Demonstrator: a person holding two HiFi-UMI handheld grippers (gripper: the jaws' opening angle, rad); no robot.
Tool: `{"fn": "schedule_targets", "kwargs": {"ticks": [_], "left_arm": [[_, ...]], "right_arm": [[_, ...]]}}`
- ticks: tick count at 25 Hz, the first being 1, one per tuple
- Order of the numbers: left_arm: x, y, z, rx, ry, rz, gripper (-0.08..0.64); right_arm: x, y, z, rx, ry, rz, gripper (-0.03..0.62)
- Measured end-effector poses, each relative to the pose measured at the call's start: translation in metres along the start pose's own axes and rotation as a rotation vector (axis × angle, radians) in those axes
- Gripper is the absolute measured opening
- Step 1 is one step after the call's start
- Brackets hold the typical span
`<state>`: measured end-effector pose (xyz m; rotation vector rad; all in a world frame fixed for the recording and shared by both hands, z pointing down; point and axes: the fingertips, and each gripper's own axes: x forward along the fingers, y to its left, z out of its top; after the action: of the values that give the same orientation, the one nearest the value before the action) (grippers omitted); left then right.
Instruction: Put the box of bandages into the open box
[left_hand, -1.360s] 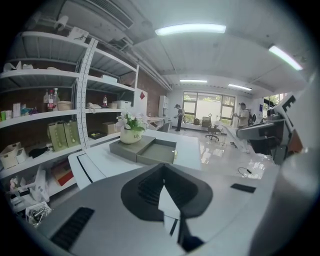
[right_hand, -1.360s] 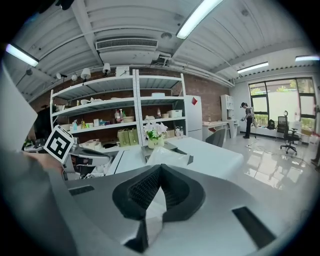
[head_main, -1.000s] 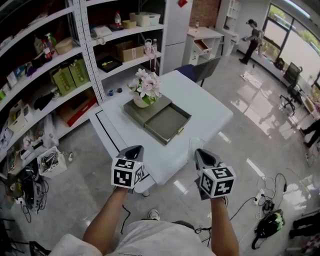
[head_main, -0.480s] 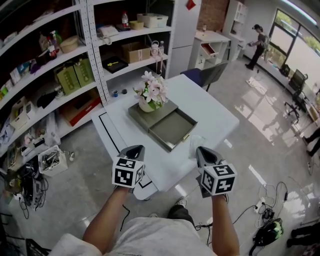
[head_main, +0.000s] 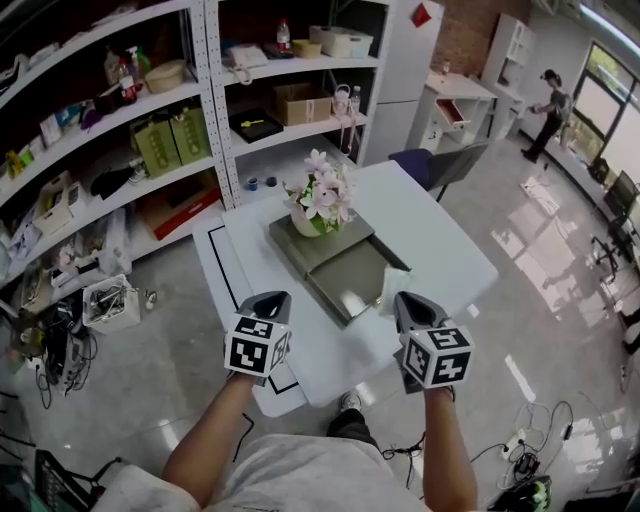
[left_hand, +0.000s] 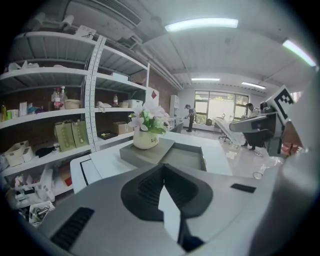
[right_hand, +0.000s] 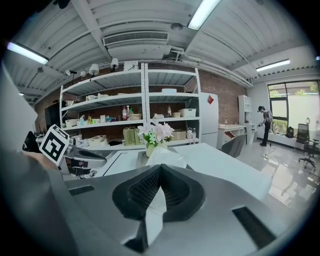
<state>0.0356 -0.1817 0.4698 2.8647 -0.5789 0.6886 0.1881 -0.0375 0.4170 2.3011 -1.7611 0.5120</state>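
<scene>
A grey box with its drawer pulled open lies on the white table, and a pot of pink flowers stands on its closed part. My right gripper is shut on the box of bandages, a pale plastic-wrapped pack that sticks out past the jaw tips beside the drawer's right corner. The right gripper view shows that pack just beyond the closed jaws. My left gripper hangs shut and empty over the table's near edge, level with the right one; its own view shows the open box ahead.
Metal shelves full of goods run along the left and back. A dark chair stands behind the table, a white cabinet beyond. A basket and cables lie on the floor at left. A person stands far right.
The table and open box have drawn closer to both grippers. The bandage pack has travelled with the right gripper from the table's edge to beside the drawer.
</scene>
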Motion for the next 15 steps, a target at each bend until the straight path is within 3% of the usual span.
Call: {"fn": "schedule_targets", "kwargs": {"ticks": [7, 15], "left_arm": [[0.03, 0.007, 0.002, -0.034, 0.034, 0.077, 0.005], [0.056, 0.009, 0.004, -0.074, 0.05, 0.151, 0.005]], "right_arm": [[0.049, -0.031, 0.004, -0.025, 0.042, 0.092, 0.006], [0.102, -0.043, 0.003, -0.128, 0.117, 0.217, 0.006]]}}
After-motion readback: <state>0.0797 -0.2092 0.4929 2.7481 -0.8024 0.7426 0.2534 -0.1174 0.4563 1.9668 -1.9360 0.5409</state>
